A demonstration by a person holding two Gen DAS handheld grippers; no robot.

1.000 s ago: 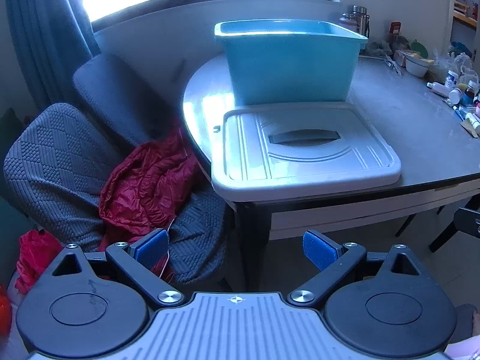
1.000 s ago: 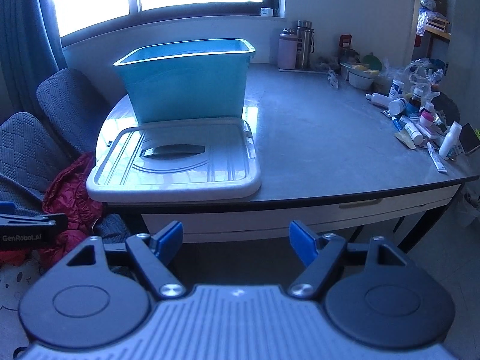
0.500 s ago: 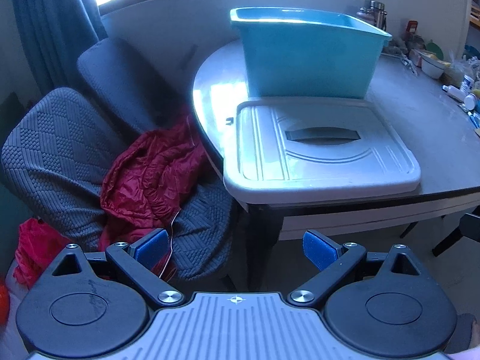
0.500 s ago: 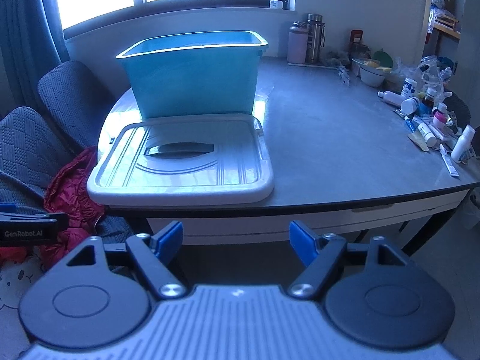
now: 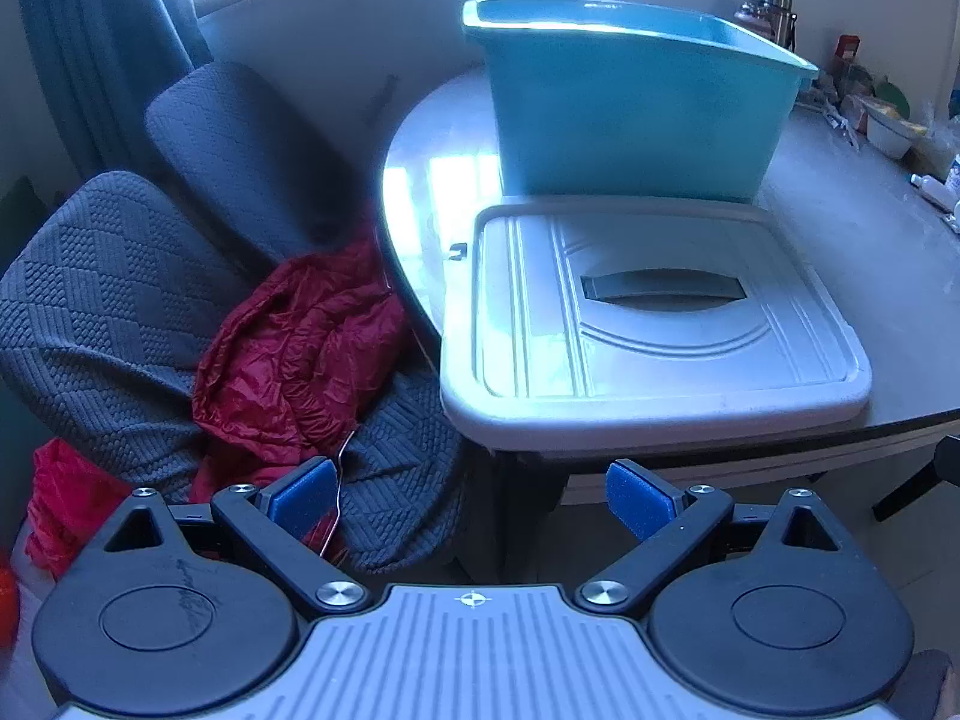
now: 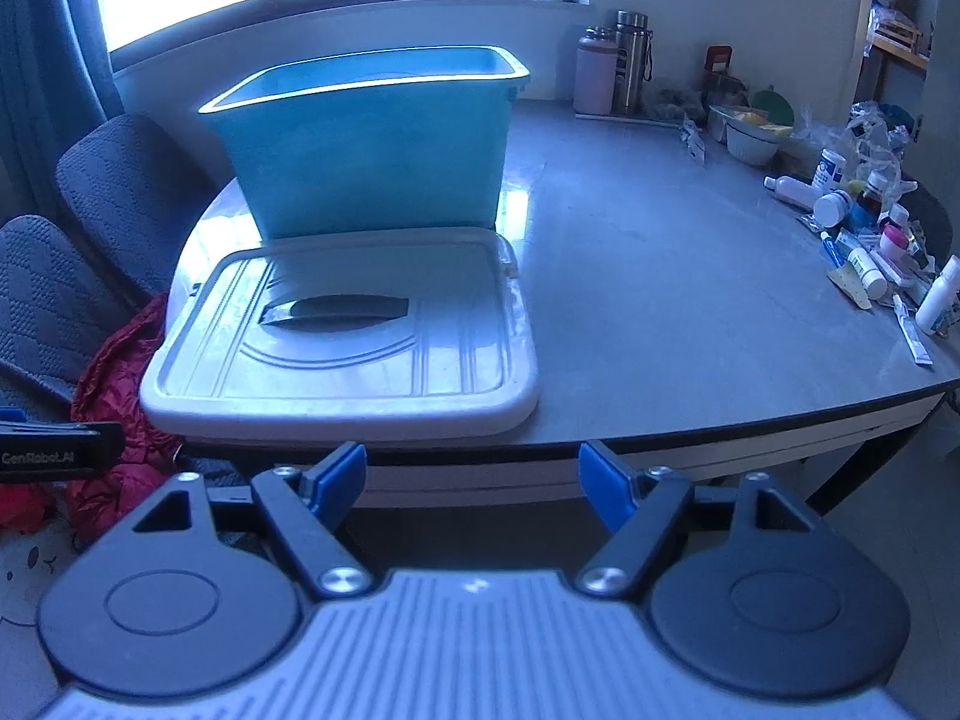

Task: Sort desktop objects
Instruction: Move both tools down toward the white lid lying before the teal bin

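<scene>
With the left gripper [image 5: 468, 495] and right gripper [image 6: 472, 479] both spread and empty short of the table edge [image 6: 750, 438], you carry the right past the lid [image 6: 342, 330] and bin [image 6: 372, 138], squaring onto the scattered bottles [image 6: 864, 240] at far right.

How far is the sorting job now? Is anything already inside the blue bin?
Done: the grey lid lies off the blue bin, flat on the table. The bin's inside is hardly visible, so its contents cannot be told. In hand: nothing; the left gripper and right gripper are both open and empty, short of the table edge. Left: the bottles and tubes lie unsorted at the right.
</scene>
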